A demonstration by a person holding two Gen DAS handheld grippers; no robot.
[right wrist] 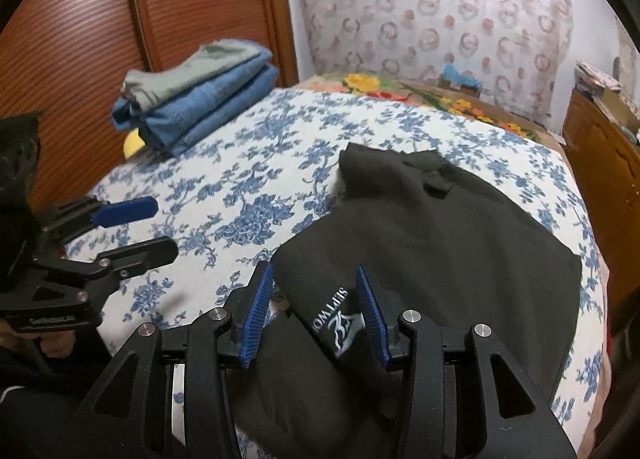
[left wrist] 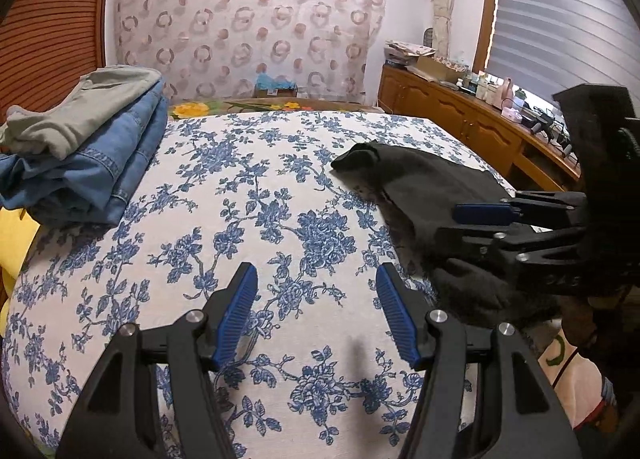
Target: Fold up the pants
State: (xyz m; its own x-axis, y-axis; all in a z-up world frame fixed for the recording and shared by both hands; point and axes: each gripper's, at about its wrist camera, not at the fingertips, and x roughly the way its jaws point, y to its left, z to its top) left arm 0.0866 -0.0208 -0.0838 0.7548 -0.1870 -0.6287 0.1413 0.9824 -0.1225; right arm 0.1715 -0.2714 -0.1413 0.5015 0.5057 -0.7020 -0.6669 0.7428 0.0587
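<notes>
Black pants [right wrist: 440, 243] with a white logo [right wrist: 340, 323] lie folded on the blue-flowered bedsheet [right wrist: 248, 163], at the right side of the bed; they also show in the left wrist view [left wrist: 424, 187]. My right gripper [right wrist: 316, 311] is open, its jaws low over the near edge of the pants on either side of the logo. My left gripper [left wrist: 316, 311] is open and empty over bare sheet [left wrist: 248, 195] to the left of the pants. It shows from the side in the right wrist view [right wrist: 160, 227], and the right gripper shows likewise in the left wrist view [left wrist: 448, 225].
A stack of folded blue jeans [left wrist: 96, 175] with a grey-green garment [left wrist: 80, 111] on top sits at the far left of the bed, also seen in the right wrist view [right wrist: 200, 107]. A wooden sideboard [left wrist: 472, 119] runs along the right. A wooden wardrobe [right wrist: 120, 19] stands left.
</notes>
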